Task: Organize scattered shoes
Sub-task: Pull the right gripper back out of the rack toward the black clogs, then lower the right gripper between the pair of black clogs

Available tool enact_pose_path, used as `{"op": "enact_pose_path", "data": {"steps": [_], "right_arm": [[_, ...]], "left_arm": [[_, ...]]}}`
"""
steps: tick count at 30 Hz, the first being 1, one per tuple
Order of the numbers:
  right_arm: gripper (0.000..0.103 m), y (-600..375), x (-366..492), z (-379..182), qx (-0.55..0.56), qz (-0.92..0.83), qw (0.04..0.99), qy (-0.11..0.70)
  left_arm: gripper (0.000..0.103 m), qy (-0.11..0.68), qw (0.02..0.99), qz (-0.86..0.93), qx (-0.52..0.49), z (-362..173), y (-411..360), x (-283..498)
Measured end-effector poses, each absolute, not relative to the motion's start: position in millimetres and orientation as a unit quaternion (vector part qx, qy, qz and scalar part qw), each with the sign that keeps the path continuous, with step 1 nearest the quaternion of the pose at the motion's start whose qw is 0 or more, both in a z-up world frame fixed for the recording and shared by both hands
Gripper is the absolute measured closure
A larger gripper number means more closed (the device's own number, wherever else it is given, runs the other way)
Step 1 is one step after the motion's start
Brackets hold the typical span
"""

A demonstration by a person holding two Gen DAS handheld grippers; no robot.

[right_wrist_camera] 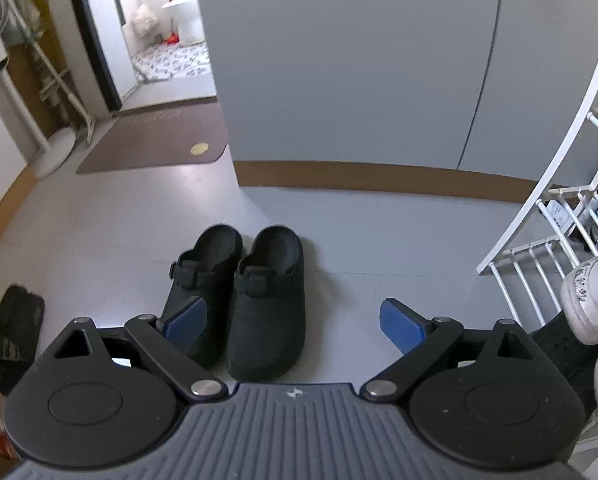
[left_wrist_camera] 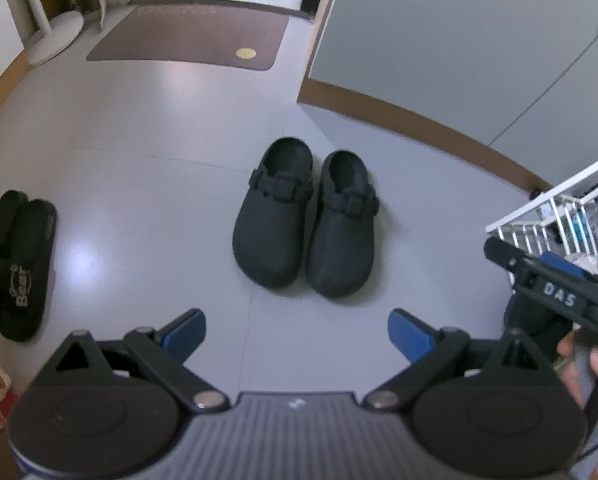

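Note:
Two black clogs with buckled straps stand side by side on the grey floor, toes toward me: the left clog [left_wrist_camera: 273, 216] [right_wrist_camera: 197, 276] and the right clog [left_wrist_camera: 343, 224] [right_wrist_camera: 269, 300]. My left gripper [left_wrist_camera: 297, 336] hangs open above the floor just short of their toes, holding nothing. My right gripper [right_wrist_camera: 293, 326] is open too, with its left blue pad [right_wrist_camera: 185, 322] over the left clog and the right clog between the fingers, not touched. A pair of black slides [left_wrist_camera: 21, 260] [right_wrist_camera: 17, 320] lies at the far left. White sneakers [right_wrist_camera: 593, 300] sit at the right edge.
A white wire shoe rack [left_wrist_camera: 559, 208] [right_wrist_camera: 551, 248] stands at the right. A grey cabinet with a brown base [right_wrist_camera: 379, 176] rises behind the clogs. A brown doormat [left_wrist_camera: 187, 36] [right_wrist_camera: 155, 144] lies before a doorway. A hand [left_wrist_camera: 595, 364] holds the other gripper's handle.

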State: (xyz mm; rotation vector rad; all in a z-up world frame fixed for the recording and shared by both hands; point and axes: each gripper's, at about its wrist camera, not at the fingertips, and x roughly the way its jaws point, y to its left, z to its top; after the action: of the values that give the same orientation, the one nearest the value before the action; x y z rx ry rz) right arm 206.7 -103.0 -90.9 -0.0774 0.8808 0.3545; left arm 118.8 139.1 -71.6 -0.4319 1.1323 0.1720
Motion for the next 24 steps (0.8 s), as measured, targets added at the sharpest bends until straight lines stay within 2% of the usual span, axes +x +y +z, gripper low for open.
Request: {"op": "enact_pose_path", "data": {"steps": [3,6,10,17,24], "right_arm": [[0.012,-100,215,-94,-0.024,0.204,0.876,0.436],[0.014,-96,224,-93,-0.025,0.224,0.868,0.442],[0.022,-90,237,-98,0.003,0.227,0.859,0.460],[0.034,-58,246,-129,0.021,0.251,0.827,0.503],[0.038,-26,271,-147,0.023,0.250,0.817,0.520]], "left_arm": [[0.004,0.526,0.823,0.074,-0.200,-65,144,116],[0.004,0.527,0.822,0.082,-0.200,-65,151,113],[0.005,0.529,0.818,0.084,-0.211,-65,165,112],[0.007,0.512,0.833,0.098,-0.185,-53,201,104],[0.009,0.492,0.836,0.091,-0.224,-42,232,78]]}}
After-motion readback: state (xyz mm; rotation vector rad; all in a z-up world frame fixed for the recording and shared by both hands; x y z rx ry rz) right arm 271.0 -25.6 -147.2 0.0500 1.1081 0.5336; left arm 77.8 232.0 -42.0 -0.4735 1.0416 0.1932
